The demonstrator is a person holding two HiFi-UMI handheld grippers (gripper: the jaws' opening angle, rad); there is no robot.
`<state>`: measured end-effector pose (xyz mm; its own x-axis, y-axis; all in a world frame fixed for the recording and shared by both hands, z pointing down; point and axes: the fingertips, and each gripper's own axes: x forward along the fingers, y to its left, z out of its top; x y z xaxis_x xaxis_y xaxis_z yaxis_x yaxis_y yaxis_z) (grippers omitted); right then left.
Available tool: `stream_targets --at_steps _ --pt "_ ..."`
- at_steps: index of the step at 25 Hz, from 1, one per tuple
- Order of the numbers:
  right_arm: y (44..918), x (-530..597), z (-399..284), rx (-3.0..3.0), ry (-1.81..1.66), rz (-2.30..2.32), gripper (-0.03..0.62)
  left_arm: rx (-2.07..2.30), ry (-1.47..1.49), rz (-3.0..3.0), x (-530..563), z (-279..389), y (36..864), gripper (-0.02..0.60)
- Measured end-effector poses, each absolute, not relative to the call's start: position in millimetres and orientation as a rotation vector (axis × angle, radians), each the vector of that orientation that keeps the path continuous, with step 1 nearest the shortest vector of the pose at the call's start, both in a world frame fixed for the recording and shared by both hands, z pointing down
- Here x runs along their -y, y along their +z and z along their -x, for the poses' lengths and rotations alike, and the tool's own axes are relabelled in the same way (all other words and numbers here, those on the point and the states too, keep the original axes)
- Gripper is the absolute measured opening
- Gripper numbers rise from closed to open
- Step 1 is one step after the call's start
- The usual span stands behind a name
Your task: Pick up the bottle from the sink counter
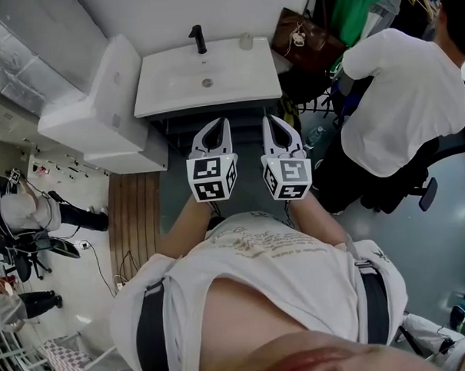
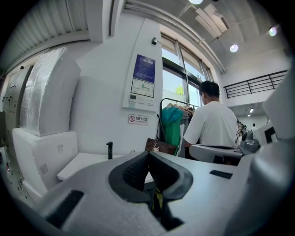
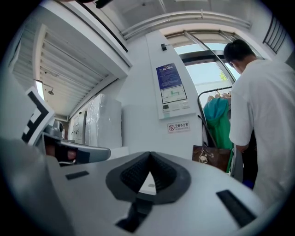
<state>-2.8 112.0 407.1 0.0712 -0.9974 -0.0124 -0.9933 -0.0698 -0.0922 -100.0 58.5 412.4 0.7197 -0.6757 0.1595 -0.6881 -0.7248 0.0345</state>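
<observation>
Left tool (image 1: 212, 134) and right tool (image 1: 281, 133) sit side by side at frame centre, close to my torso and well short of the sink surface (image 1: 163, 98). I read it as staging, no reach started. Both have jaws together and empty. The bottle (image 1: 246, 40) stands upper centre, on the back right corner, right of the faucet (image 1: 199, 38), untouched.

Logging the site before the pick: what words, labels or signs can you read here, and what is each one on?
"无烟办公室", as best I can read it: white sign with a red ban circle, on the wall panel.
Blue poster above it: print too small to read.
Shirt print: blurred.
Marker cubes: patterns only, no words.
Bottle: too small for any label to show.
</observation>
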Motion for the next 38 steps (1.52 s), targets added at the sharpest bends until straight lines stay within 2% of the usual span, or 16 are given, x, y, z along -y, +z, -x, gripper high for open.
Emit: stream_targets --at_steps 20,38 --pt "410.1 -97.3 -38.2 -2.095 -0.069 2.238 0.023 1.075 0.241 -2.917 -50.5 48.7 408.3 0.021" --pt "419.4 -13.8 -71.6 -2.032 -0.078 2.321 0.023 1.008 0.221 -2.928 36.3 15.2 417.8 0.021"
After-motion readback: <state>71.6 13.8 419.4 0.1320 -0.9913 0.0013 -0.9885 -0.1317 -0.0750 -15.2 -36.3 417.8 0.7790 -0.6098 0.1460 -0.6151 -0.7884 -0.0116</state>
